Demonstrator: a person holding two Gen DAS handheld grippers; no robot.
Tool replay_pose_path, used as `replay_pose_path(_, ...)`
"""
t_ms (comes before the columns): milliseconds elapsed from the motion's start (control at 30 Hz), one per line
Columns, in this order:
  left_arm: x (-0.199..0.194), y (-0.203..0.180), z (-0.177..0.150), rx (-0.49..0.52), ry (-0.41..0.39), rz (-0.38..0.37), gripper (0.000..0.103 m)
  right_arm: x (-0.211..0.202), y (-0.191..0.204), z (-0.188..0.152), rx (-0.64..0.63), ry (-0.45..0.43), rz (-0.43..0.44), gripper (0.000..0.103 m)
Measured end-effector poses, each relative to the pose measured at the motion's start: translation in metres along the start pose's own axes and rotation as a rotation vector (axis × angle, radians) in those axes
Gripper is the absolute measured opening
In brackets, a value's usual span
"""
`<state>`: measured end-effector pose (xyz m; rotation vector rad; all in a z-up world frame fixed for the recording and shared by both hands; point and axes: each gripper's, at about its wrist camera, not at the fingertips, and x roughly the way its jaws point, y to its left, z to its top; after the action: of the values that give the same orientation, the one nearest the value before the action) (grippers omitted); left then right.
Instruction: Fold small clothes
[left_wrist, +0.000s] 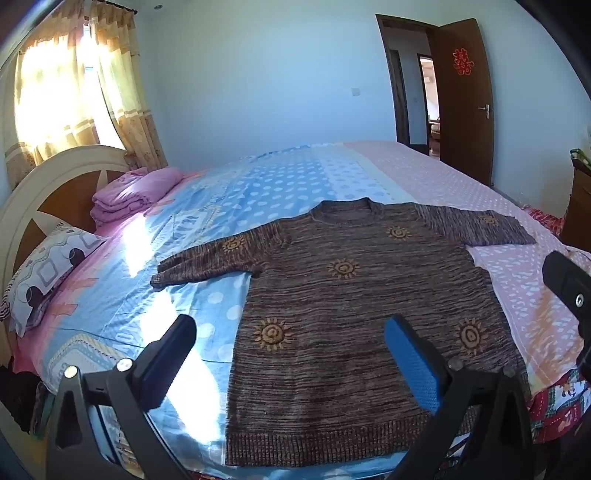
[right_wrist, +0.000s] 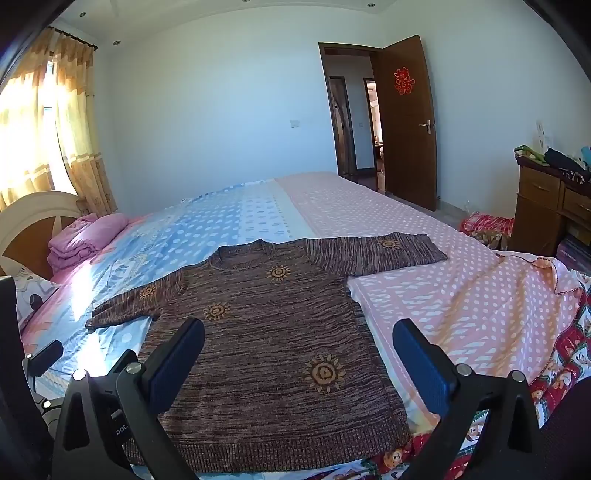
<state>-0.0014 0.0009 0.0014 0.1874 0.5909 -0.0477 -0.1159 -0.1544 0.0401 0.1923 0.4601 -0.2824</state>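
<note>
1. Both pairs of fingers stand spread wide and grasp nothing: your left gripper (left_wrist: 290, 334) hovers over the near left part of the sweater (left_wrist: 351, 325), your right gripper (right_wrist: 298, 338) over its near right part, pads clear of the knit.
2. Your task piece, the sweater, lies flat and face up on the bed (left_wrist: 461, 177), hem toward you, round neck far, both sleeves spread out sideways.
3. Your left wrist view alone shows the patterned pillow (left_wrist: 48, 269) at the near left by the headboard (left_wrist: 48, 184), and the tip of your right gripper at its right edge.
4. Your right wrist view alone shows the wooden dresser (right_wrist: 546, 206) at the far right with things piled on top, the pink dotted cloth with a scalloped edge (right_wrist: 535, 273) near right, and part of your left gripper at its left edge.
5. Both views share the folded pink bedding (left_wrist: 133, 195), the curtain (left_wrist: 122, 88) and the open brown door (left_wrist: 465, 99) with a red paper cutting.
6. The sweater is a coarse knit, brown streaked in fine horizontal lines, with a ribbed hem and collar and yellow sun shapes scattered over it.
7. The sheet is smooth cloth, blue with white dots on the left, pink with white dots on the right.
8. Your finger pads are flat, blue and finely textured, set in black frames.
</note>
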Motion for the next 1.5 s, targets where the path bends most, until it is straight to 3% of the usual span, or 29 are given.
replay_pose_path(1500,-0.0061,0.0055,-0.0015,-0.055,-0.019,-0.069,0.103,0.0038,0.0014,-0.0012,-0.014,0.023,-0.040,0.102)
